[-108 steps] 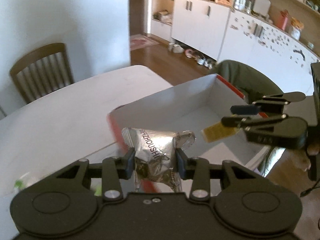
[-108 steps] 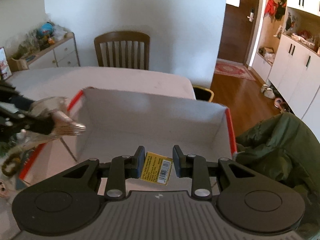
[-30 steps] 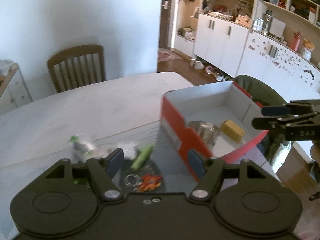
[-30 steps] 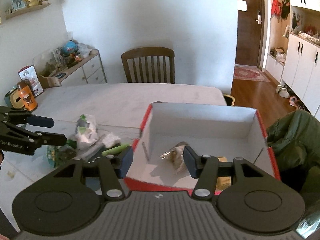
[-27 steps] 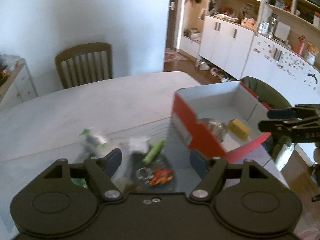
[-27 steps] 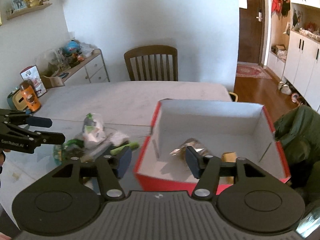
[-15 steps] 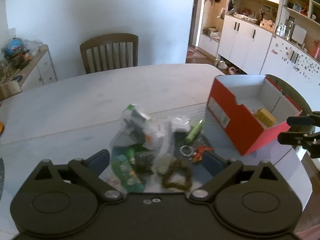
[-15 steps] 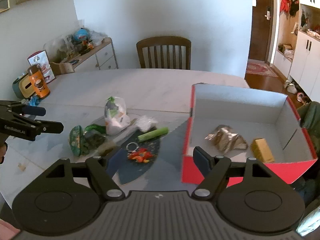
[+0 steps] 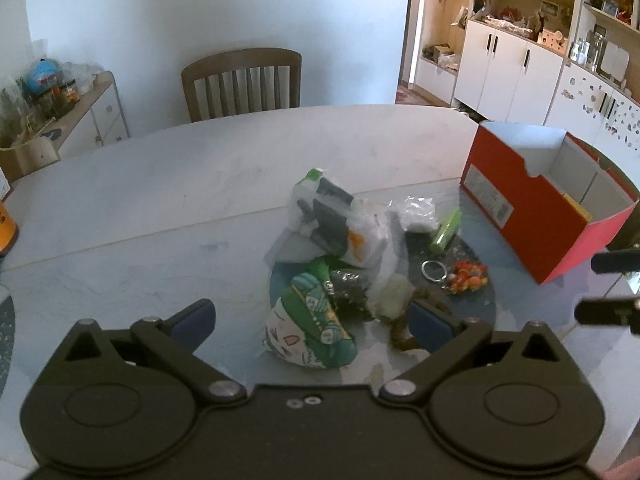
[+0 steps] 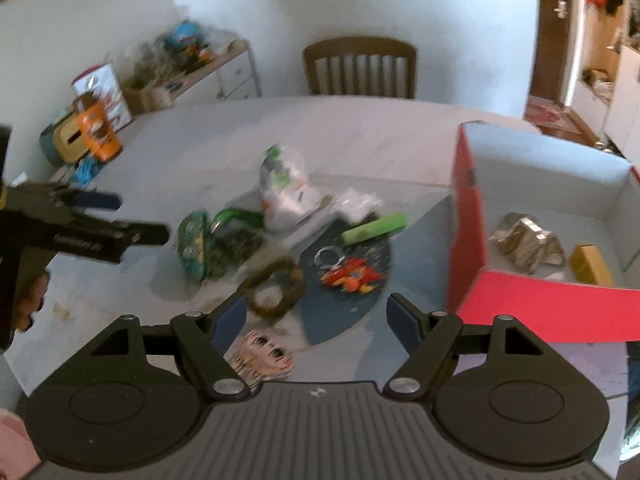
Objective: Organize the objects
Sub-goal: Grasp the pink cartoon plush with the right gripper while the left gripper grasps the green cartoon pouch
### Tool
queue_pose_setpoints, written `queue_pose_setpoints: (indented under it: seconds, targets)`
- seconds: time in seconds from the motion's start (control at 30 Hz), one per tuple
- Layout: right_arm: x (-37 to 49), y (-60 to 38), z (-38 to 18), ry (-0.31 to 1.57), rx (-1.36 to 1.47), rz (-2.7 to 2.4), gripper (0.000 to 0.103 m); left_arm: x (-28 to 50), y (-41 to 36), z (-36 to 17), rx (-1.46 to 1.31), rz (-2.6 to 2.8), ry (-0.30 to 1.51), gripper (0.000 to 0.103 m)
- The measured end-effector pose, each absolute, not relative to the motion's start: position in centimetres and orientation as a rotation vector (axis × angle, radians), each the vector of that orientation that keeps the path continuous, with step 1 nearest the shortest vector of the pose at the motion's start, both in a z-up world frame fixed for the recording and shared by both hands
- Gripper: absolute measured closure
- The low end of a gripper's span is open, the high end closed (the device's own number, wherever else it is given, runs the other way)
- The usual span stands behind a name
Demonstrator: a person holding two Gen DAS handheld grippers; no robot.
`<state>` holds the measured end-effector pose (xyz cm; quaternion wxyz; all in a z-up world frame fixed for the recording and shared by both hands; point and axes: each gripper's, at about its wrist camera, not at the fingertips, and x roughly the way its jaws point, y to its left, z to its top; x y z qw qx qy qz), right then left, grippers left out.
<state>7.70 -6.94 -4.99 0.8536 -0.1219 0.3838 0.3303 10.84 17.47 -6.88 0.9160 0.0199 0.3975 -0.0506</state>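
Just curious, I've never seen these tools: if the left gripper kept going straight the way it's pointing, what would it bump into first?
Probably the green patterned packet at the near edge of the pile, centred between the open left gripper fingers; depth is hard to judge.

Both units: matte black housings, two round disc covers each, silver pivot screws on the linkage arms, blue pads on the fingers. Left gripper (image 9: pixel 312 318) has white lettering on its side, unreadable. Right gripper (image 10: pixel 316 320) has a ribbed grey top plate.
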Motion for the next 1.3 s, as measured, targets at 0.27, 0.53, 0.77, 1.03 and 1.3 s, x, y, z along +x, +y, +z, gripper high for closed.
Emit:
queue_pose_setpoints:
  seconds: [0.27, 0.53, 0.77, 1.03, 1.3]
  targets:
    - [7.0, -4.4, -8.2, 0.881, -0.317, 0.744, 0.026, 12.1, 18.5, -10.1, 0.040, -0.115, 0.857, 0.001]
    - [7.2, -2.7, -10.7, 0.936, -0.396, 0.760, 0.026, 13.0, 19.5, -12.2, 0.014, -0.120, 0.888, 0.001]
    - [7.4, -1.4, -12.6, 0.984, -0.443, 0.759, 0.026, 13.5, 19.8, -13.0, -0.005, -0.158, 0.895, 0.003]
    - [7.5, -0.4, -13.5, 0.997, -0.477, 0.775, 0.026, 13.9, 20.0, -13.4, -0.033, -0.218, 0.910, 0.030]
    - [7.6, -0.1, -13.9, 1.018, -0.478, 0.788, 0.043, 13.8, 20.0, -13.1, -0.045, -0.220, 0.908, 0.038]
